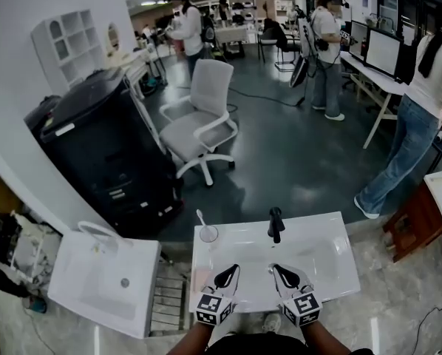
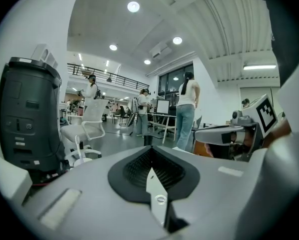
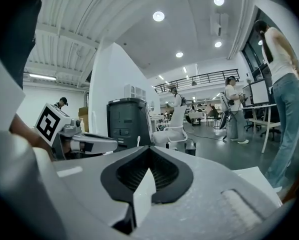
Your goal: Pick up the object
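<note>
The left claw (image 1: 233,269) and right claw (image 1: 276,268) hover clenched and empty over the sink's (image 1: 328,251) near edge, apparently ready to start, while the toothbrush cup (image 1: 208,233), the likely target, stands at its far-left corner.

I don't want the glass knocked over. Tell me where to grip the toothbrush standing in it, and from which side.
Probably best: grip the toothbrush on its upper stem, above the glass rim, coming from above with the left tongs. It leans up and left, clear of the faucet.
</note>
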Demonstrator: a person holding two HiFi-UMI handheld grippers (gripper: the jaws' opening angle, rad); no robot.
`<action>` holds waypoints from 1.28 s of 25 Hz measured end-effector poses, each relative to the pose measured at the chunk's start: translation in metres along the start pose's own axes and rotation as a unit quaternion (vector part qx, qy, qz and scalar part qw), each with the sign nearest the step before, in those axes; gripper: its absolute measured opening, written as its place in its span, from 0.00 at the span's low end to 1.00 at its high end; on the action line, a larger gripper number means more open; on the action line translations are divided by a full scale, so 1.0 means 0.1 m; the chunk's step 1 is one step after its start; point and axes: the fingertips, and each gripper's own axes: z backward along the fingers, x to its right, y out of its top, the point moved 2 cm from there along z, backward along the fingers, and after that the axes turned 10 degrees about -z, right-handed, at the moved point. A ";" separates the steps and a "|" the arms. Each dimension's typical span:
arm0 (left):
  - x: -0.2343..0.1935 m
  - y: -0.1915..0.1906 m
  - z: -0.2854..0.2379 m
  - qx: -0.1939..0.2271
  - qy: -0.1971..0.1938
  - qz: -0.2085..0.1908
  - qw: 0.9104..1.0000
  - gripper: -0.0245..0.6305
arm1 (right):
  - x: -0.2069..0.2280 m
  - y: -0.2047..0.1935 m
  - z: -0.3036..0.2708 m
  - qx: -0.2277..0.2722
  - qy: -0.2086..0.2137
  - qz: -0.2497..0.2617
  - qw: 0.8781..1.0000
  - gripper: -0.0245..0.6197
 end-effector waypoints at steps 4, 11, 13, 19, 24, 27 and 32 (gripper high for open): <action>0.00 0.06 -0.25 0.000 0.014 -0.002 1.000 0.07 | 0.25 0.06 -0.08 0.002 0.014 -0.003 1.000 0.04; 0.06 -0.04 -0.48 -0.023 0.041 0.008 0.999 0.07 | 0.52 0.04 -0.26 -0.008 0.050 -0.007 0.999 0.04; 0.03 -0.05 -0.50 -0.024 0.055 0.008 0.998 0.07 | 0.54 0.05 -0.31 -0.014 0.063 -0.009 0.998 0.04; -0.06 -0.12 -0.43 -0.032 0.086 0.016 0.996 0.07 | 0.48 0.03 -0.46 -0.035 0.096 -0.002 0.995 0.04; -0.21 -0.19 -0.35 -0.042 0.101 0.015 0.994 0.07 | 0.41 0.00 -0.57 -0.036 0.103 -0.004 0.994 0.04; -0.34 -0.19 -0.25 -0.050 0.104 0.021 0.993 0.07 | 0.31 -0.01 -0.65 -0.039 0.103 -0.005 0.994 0.04; -0.49 -0.39 -0.09 -0.060 0.116 0.029 0.991 0.07 | 0.18 -0.10 -0.71 -0.052 0.102 -0.003 0.993 0.04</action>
